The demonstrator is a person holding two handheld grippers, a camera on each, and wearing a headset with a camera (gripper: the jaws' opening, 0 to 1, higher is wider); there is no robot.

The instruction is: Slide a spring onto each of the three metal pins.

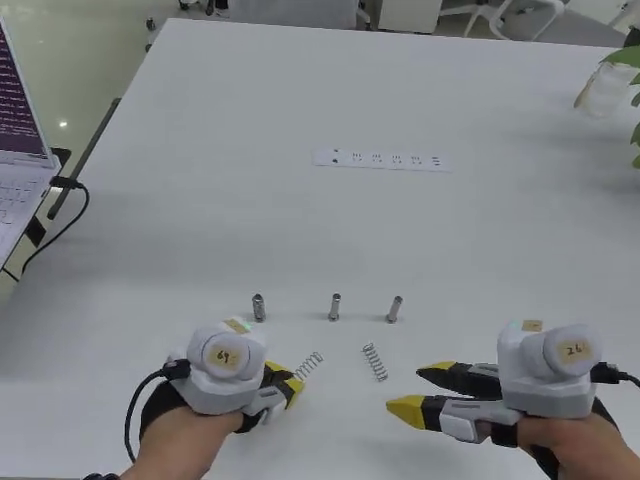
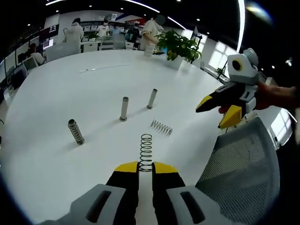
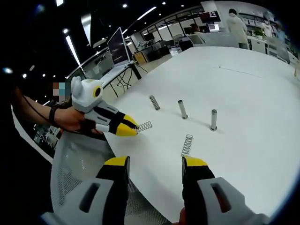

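Three short metal pins stand in a row on the white table: the left pin (image 1: 258,307) wears a spring (image 2: 75,131), while the middle pin (image 1: 334,307) and right pin (image 1: 394,309) are bare. My left gripper (image 1: 288,386) is shut on one end of a spring (image 1: 309,364), which juts forward from its tips (image 2: 146,150) low over the table in front of the pins. Another spring (image 1: 375,361) lies loose between the grippers, just in front of the right pin. My right gripper (image 1: 416,390) stands open to the right of it, with nothing between its fingers (image 3: 194,162).
A white power strip (image 1: 380,159) lies mid-table behind the pins. A laptop (image 1: 14,150) with a black cable (image 1: 66,215) sits at the left edge. A potted plant (image 1: 625,75) is at the far right. A mesh chair (image 2: 239,164) is below the table's near edge.
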